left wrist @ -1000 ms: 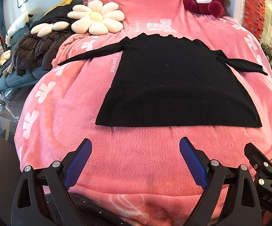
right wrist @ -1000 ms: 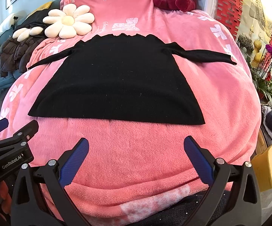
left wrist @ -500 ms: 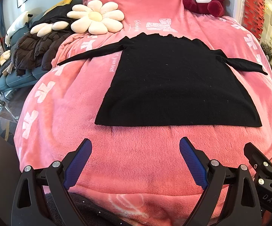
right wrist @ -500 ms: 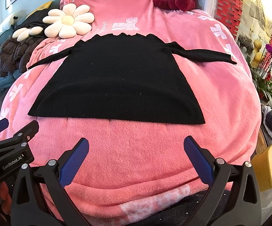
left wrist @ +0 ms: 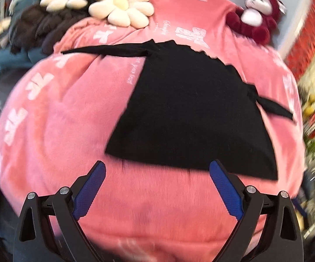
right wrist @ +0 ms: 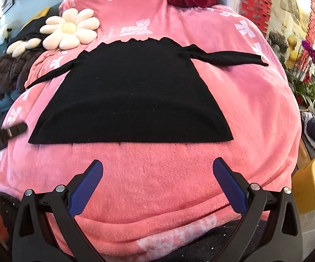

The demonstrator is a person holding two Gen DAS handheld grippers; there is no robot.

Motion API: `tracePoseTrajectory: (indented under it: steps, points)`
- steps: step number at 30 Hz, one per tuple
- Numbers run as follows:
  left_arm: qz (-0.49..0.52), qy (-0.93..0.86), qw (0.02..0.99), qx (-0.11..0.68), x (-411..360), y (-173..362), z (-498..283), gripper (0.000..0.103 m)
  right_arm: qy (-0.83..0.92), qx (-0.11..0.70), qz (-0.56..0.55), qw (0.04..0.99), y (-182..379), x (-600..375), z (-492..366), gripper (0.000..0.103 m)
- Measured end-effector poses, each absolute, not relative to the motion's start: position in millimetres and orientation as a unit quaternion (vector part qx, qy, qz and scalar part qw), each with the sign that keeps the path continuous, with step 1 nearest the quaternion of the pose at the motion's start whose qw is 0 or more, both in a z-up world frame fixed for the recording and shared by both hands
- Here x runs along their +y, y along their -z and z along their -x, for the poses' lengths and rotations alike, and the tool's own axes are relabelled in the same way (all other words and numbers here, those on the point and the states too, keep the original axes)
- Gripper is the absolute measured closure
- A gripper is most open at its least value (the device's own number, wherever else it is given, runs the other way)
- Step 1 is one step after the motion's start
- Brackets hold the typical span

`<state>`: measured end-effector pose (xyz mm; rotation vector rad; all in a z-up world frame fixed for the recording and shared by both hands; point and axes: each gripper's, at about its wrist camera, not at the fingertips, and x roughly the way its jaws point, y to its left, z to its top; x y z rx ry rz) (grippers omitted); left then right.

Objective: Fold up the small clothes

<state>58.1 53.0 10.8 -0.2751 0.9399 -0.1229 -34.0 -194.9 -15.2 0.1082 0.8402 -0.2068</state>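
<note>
Black top (right wrist: 131, 100) flat on pink blanket (right wrist: 157, 174), hem nearest, sleeves spread sideways, collar far. Left gripper (left wrist: 157, 170) at hem's left half, jaws wide, empty. Right gripper (right wrist: 157, 168) short of hem, jaws wide, empty.

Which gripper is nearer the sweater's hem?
Left. The left gripper has its fingertips almost at the hem of the sweater, near its left corner. The right gripper sits clearly short of the hem, open over blanket.

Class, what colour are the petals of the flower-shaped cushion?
Cream petals, yellow centre on the flower-shaped cushion; clearest in the right wrist view.
</note>
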Motion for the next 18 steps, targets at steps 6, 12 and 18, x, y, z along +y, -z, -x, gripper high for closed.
tracePoseTrajectory:
  steps: [6,12,18]
  points:
    - [0.299,0.009,0.830,0.471,149.5,-3.6,-188.0,0.008,0.097,0.420,-0.064,0.900,27.3,-198.2,20.0,0.005]
    - [0.412,-0.072,0.792,0.445,236.2,21.1,-308.0,0.009,0.085,0.431,-0.039,0.898,39.6,-189.8,3.5,0.005]
    - [0.439,-0.107,0.775,0.443,284.1,57.4,-406.1,0.016,0.073,0.445,-0.034,0.892,50.7,-187.7,-9.3,0.005]
